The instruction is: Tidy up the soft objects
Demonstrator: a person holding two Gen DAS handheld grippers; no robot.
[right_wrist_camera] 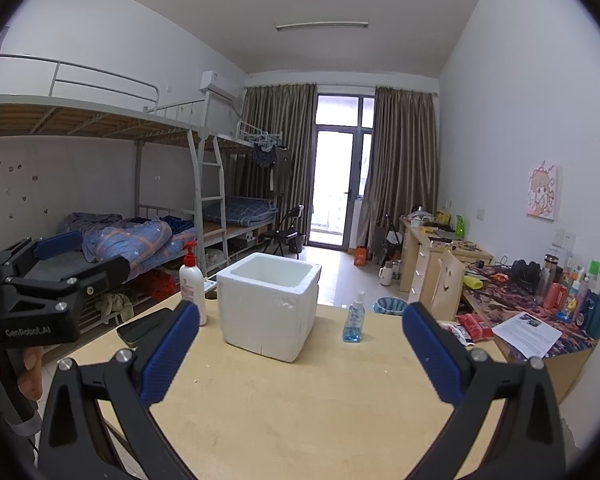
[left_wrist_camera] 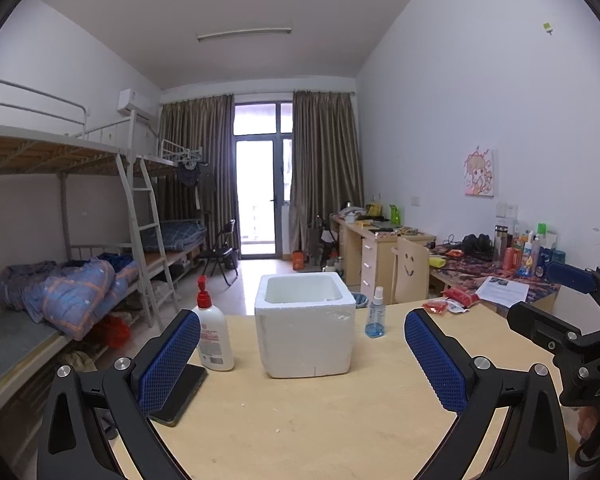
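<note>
A white foam box stands open-topped in the middle of the light wooden table; its inside looks empty from here. Red snack packets lie at the table's far right corner. My left gripper hovers open over the near table, in front of the box, holding nothing. My right gripper is open too, just right of it and equally empty. Each shows in the other's view: the right gripper, the left gripper.
A white lotion bottle with a red pump and a black flat case sit left of the box. A blue spray bottle stands on its right. A printed sheet lies on the cluttered side desk.
</note>
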